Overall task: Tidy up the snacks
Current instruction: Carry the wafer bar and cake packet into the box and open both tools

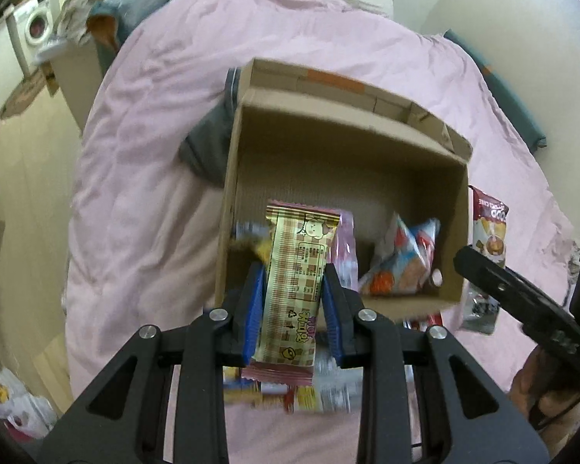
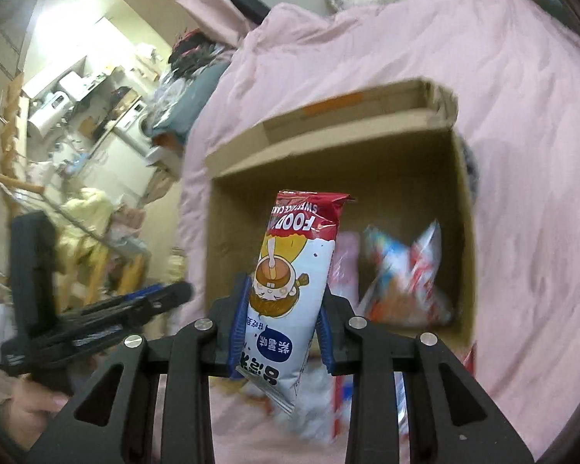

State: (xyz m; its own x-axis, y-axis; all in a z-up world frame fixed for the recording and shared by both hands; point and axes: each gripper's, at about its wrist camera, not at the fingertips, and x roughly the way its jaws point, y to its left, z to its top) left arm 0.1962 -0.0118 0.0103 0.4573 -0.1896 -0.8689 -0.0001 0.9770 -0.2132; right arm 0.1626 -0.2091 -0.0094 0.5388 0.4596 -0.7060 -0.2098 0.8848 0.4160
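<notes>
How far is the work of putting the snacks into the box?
Partly done. A few packets already lie in the cardboard box. In hand: the left tool grips a gold snack bar, and the right tool grips a red and white cake packet. Left: more packets on the pink blanket beside the box.

— What is seen at the centre of the frame?
— A red-and-white snack packet (image 2: 295, 270) is clamped upright between the blue pads of the right gripper (image 2: 281, 324).
— And behind it?
— An open cardboard box (image 2: 466, 208) is set on pink bedding (image 2: 522, 116); blurred wrappers (image 2: 410, 270) are seen inside, lower right.
</notes>
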